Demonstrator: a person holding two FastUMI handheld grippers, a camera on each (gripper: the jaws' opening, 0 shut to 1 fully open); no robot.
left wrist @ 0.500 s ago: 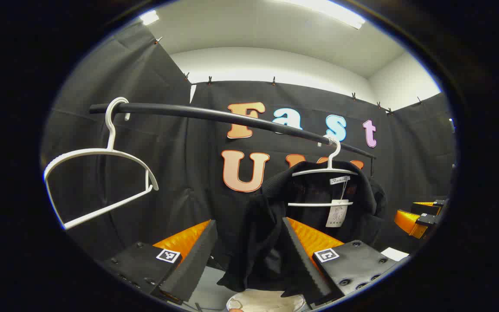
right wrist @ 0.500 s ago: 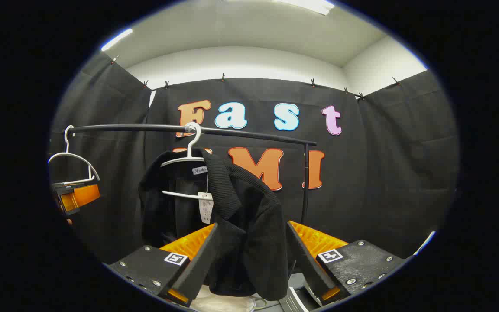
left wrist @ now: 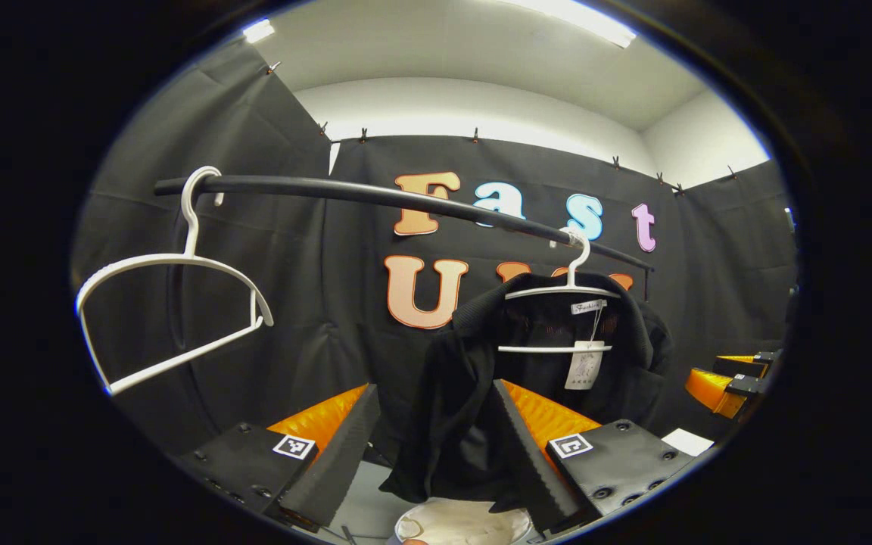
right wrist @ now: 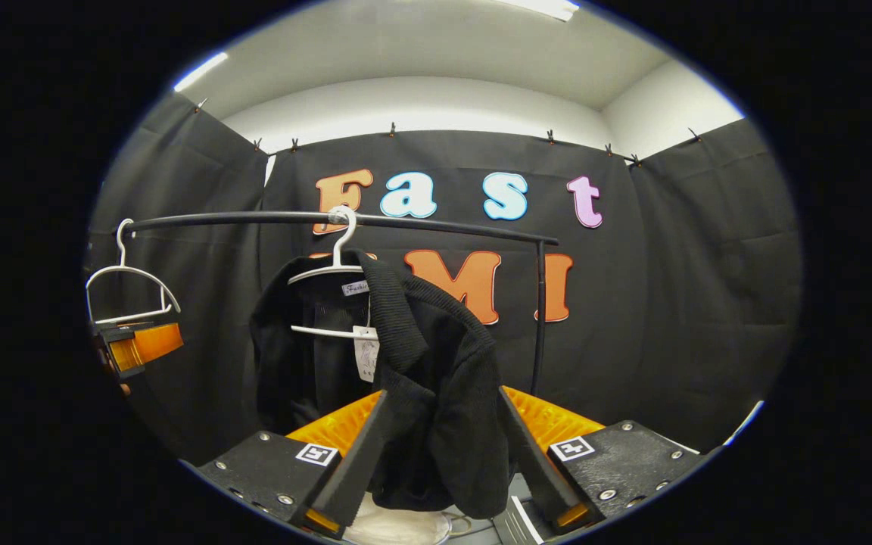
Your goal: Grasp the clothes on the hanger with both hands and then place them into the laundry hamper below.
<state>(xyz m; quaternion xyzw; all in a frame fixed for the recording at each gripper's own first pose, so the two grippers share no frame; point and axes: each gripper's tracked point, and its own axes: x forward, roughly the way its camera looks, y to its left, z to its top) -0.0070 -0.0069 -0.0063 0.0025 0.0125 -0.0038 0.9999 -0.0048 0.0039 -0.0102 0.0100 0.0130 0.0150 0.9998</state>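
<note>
The black knit garment hangs on a white hanger just ahead of both grippers. It looks soft, light and floppy. The left gripper and right gripper stand open around its shoulder folds, good places to pinch.

A black ribbed knit garment hangs on a white plastic hanger, whose hook sits over the black rail. Its collar is open, showing a white neck label and a dangling paper tag. Both shoulders droop forward off the hanger ends in loose folds. Beneath it lies the whitish round laundry hamper, only partly seen.
</note>
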